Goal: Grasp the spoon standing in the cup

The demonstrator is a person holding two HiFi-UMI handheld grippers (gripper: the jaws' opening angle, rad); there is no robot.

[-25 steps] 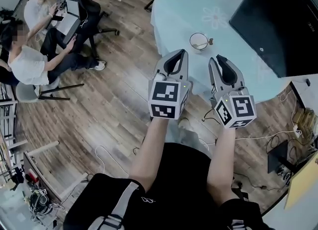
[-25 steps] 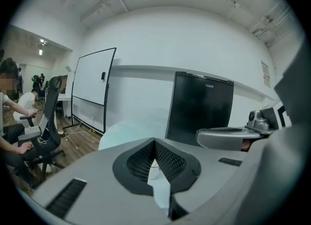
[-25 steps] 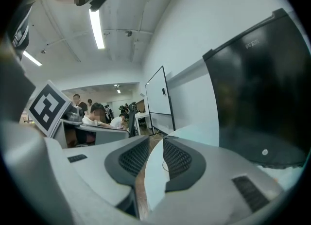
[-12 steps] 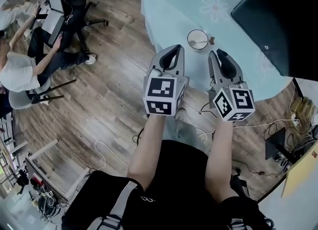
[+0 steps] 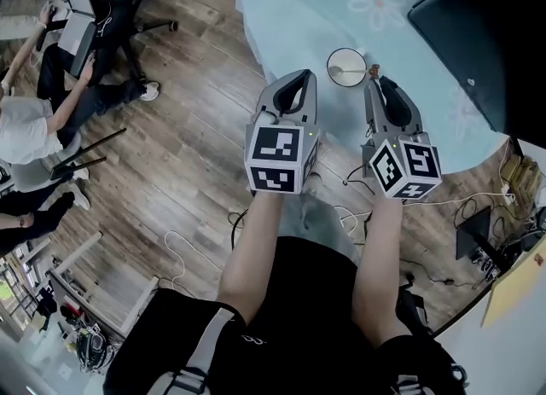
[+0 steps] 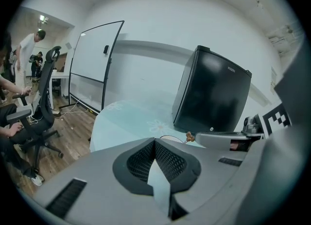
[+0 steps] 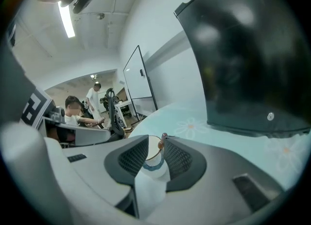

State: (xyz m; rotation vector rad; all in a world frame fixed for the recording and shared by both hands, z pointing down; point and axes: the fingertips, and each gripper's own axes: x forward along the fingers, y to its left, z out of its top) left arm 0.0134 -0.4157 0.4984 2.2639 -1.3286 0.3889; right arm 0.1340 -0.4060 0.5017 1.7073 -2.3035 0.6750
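Two fingers [image 7: 181,162] of right gripper [image 7: 155,142] gape, spoon [image 7: 163,138] just ahead (untouched).

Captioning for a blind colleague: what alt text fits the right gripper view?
The right gripper, jaws open, frames a white cup holding a spoon on a pale blue table. A black box stands at right.

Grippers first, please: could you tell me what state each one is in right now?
Left gripper: shut, holding nothing.
Right gripper: open, empty; the cup with the spoon shows just beyond its jaws.
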